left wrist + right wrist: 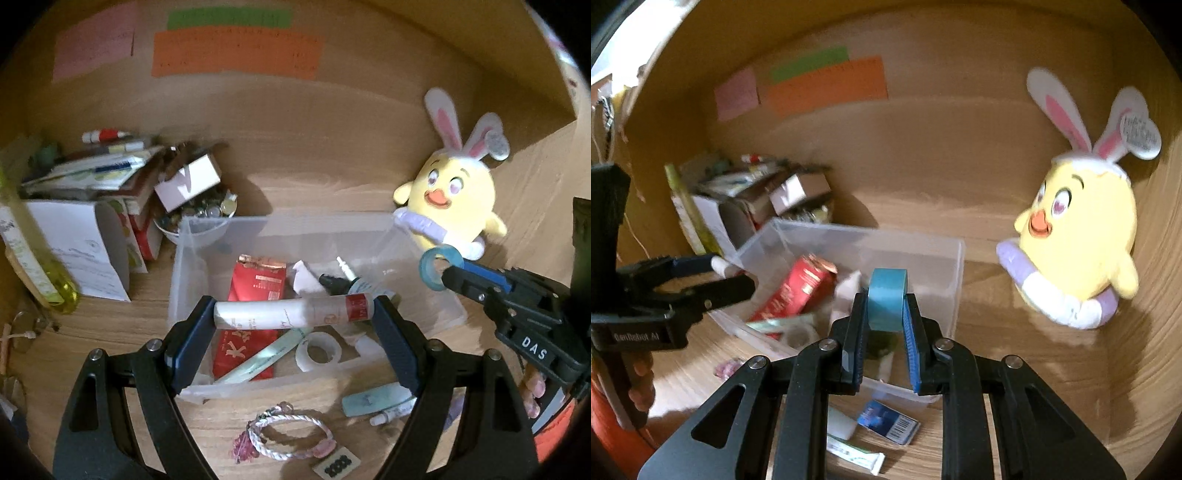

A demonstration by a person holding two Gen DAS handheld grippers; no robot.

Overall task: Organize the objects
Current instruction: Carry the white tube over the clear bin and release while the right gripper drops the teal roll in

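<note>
left gripper (293, 317) jaws wide, clamping tube (295, 314) | right gripper (885, 314) jaws narrow, pinching tape roll (886, 299)

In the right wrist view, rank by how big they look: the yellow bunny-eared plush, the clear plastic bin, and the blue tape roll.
1. clear plastic bin
2. yellow bunny-eared plush, nearly the same
3. blue tape roll, though nearest the camera

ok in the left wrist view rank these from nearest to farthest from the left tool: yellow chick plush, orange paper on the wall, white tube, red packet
1. white tube, clamped across the left tool
2. red packet, just beyond, inside the clear bin
3. yellow chick plush, behind the bin's right corner
4. orange paper, up on the back wall
</note>
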